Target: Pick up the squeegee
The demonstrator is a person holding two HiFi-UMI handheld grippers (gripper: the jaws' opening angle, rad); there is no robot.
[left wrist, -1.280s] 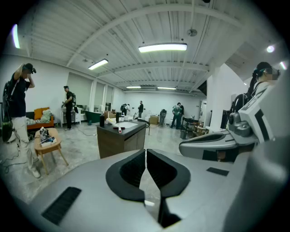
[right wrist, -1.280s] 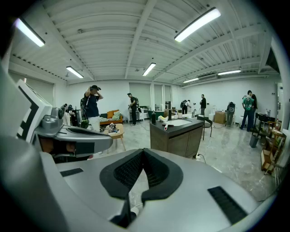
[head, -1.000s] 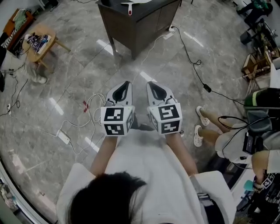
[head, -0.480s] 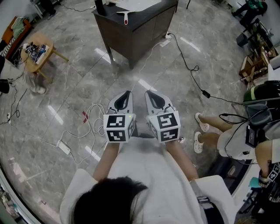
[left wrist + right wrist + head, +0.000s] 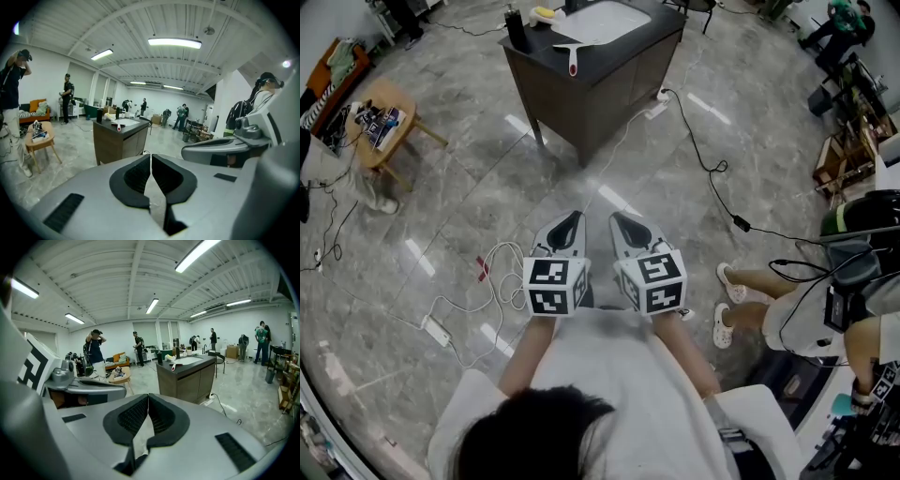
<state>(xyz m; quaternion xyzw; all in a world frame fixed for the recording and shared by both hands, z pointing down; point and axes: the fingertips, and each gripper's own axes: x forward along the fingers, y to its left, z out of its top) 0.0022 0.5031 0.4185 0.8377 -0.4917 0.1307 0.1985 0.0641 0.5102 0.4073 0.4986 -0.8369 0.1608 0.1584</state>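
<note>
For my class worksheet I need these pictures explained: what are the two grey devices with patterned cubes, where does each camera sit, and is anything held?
A person holds two hand tools, each with two jaws and a marker cube. The top-down picture comes from a camera on the person's head: the left gripper and right gripper point forward over a floor. The other two pictures come from cameras riding on each gripper, looking along its jaws. Both pairs of jaws are closed and hold nothing. Ahead stands a dark cabinet; on its top lies a white squeegee with a red handle, beside a basin. Neither gripper is near it.
</note>
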